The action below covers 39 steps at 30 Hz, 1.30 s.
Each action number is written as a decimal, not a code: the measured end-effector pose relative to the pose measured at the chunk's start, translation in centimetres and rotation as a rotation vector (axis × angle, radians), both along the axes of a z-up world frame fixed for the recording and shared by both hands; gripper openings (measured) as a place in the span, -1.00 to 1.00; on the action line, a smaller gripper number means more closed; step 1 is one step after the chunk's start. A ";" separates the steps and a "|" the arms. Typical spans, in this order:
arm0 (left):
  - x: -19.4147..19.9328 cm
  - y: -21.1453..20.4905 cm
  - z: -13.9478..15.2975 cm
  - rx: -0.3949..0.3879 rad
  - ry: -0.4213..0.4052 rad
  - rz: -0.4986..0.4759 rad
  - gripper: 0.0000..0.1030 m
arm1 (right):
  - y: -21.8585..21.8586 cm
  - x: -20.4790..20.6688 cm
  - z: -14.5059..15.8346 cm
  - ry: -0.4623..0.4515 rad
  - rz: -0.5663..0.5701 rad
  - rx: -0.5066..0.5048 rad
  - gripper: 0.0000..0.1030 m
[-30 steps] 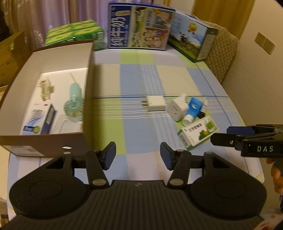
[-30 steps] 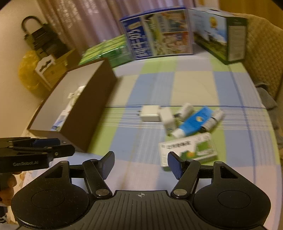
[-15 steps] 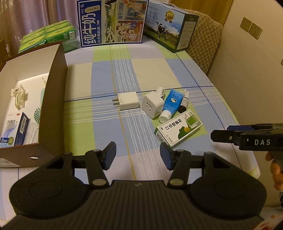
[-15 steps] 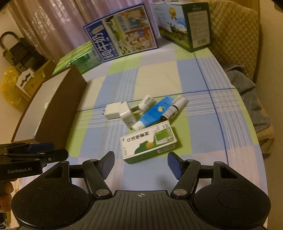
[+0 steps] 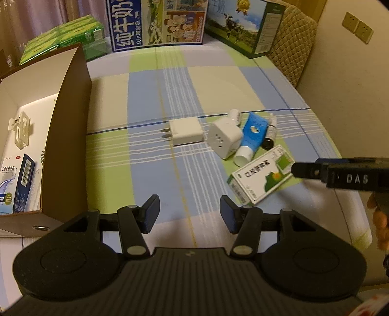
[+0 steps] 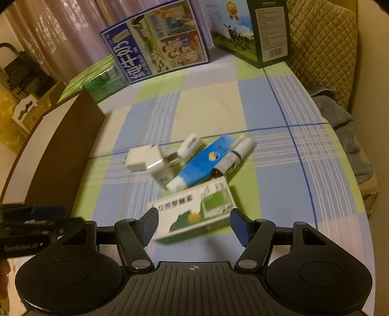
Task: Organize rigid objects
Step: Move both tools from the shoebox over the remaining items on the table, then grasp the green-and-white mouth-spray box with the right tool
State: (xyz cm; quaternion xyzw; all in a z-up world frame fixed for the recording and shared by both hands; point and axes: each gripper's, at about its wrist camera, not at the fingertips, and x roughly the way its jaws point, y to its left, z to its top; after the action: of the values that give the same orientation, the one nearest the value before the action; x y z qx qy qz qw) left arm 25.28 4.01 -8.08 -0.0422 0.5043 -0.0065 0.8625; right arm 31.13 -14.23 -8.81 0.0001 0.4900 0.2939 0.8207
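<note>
A cluster of small items lies on the checked tablecloth: a white charger [image 5: 186, 131], a white adapter cube [image 5: 225, 141], a blue tube [image 5: 251, 135], a small dropper bottle [image 5: 271, 132] and a green-and-white medicine box [image 5: 262, 177]. My right gripper [image 6: 194, 224] is open, its jaws either side of the near edge of the medicine box [image 6: 194, 214]. My left gripper [image 5: 189, 215] is open and empty over bare cloth, near the brown cardboard box [image 5: 65, 136].
The cardboard box holds a blue-white carton [image 5: 14, 179] and a clear plastic piece [image 5: 22, 128]. Milk cartons [image 5: 158, 21], a green-sided box [image 5: 243, 26] and green packs [image 5: 63, 34] stand at the back. A quilted chair [image 6: 323, 46] is on the right.
My right gripper has moved forward and down until the medicine box sits between its jaws. My left gripper has drifted closer to the table, still open.
</note>
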 end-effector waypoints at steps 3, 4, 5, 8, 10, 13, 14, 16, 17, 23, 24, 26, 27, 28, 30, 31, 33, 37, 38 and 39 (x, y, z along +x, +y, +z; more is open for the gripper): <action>0.6 0.7 -0.5 0.001 0.010 0.011 -0.02 | 0.5 1.5 -0.7 -0.010 0.011 -0.006 -0.14; 0.8 0.9 -0.6 0.002 0.013 0.013 -0.02 | 0.8 2.0 -1.0 -0.009 0.017 -0.007 -0.27; 1.0 1.1 -0.7 0.003 0.015 0.016 -0.02 | 1.0 2.4 -1.2 -0.012 0.022 -0.012 -0.33; 1.3 1.7 -1.0 0.003 0.025 0.027 -0.02 | 1.9 3.6 -1.9 -0.026 0.058 -0.012 -0.53; 1.5 2.1 -1.2 0.002 0.033 0.033 -0.02 | 2.6 4.2 -2.4 -0.030 0.080 -0.014 -0.61; 1.7 2.5 -1.5 0.003 0.043 0.038 -0.02 | 3.5 5.1 -3.2 -0.020 0.115 -0.021 -0.62; 1.7 2.5 -1.6 0.001 0.047 0.039 -0.02 | 3.7 5.3 -3.4 -0.015 0.128 -0.024 -0.62; 1.8 2.6 -1.7 -0.002 0.051 0.038 -0.02 | 3.8 5.5 -3.8 -0.012 0.149 -0.032 -0.62; 1.8 2.6 -1.8 -0.003 0.053 0.037 -0.02 | 3.8 5.5 -4.0 -0.003 0.163 -0.036 -0.62; 1.9 2.6 -2.3 -0.010 0.071 0.030 -0.02 | 2.8 4.9 -3.8 0.036 0.199 -0.037 -0.61; 1.8 2.6 -2.4 -0.012 0.073 0.027 -0.02 | 2.5 4.8 -3.8 0.044 0.198 -0.039 -0.62; 1.8 2.5 -2.5 -0.014 0.074 0.024 -0.02 | 1.9 4.5 -3.6 0.063 0.192 -0.047 -0.61; 1.7 2.4 -2.6 -0.015 0.074 0.022 -0.02 | 1.6 4.3 -3.5 0.068 0.186 -0.048 -0.61; 1.7 2.4 -2.6 -0.016 0.074 0.022 -0.02 | 1.3 4.2 -3.4 0.065 0.176 -0.048 -0.62; 1.7 2.4 -2.6 -0.015 0.073 0.023 -0.02 | 0.9 4.3 -3.3 0.048 0.155 -0.047 -0.62; 1.7 2.4 -2.6 -0.013 0.073 0.024 -0.02 | 0.7 4.5 -3.2 0.037 0.143 -0.043 -0.61; 1.6 2.5 -2.6 -0.009 0.071 0.032 -0.02 | 0.7 5.0 -2.9 0.018 0.121 -0.035 -0.61; 1.4 2.6 -2.6 -0.004 0.070 0.045 -0.02 | 2.2 5.8 -2.7 -0.024 0.150 -0.042 -0.61; 1.4 2.6 -2.6 -0.002 0.070 0.048 -0.02 | 2.7 5.8 -2.7 -0.035 0.164 -0.047 -0.61; 1.3 2.7 -2.6 -0.002 0.069 0.052 -0.02 | 3.1 5.9 -2.9 -0.044 0.176 -0.055 -0.62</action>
State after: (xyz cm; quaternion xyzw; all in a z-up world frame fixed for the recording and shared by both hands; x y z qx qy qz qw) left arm 26.58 6.67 -10.65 -0.0561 0.5325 0.0169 0.8444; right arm 37.05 -11.09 -11.69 -0.0719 0.4778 0.3513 0.8020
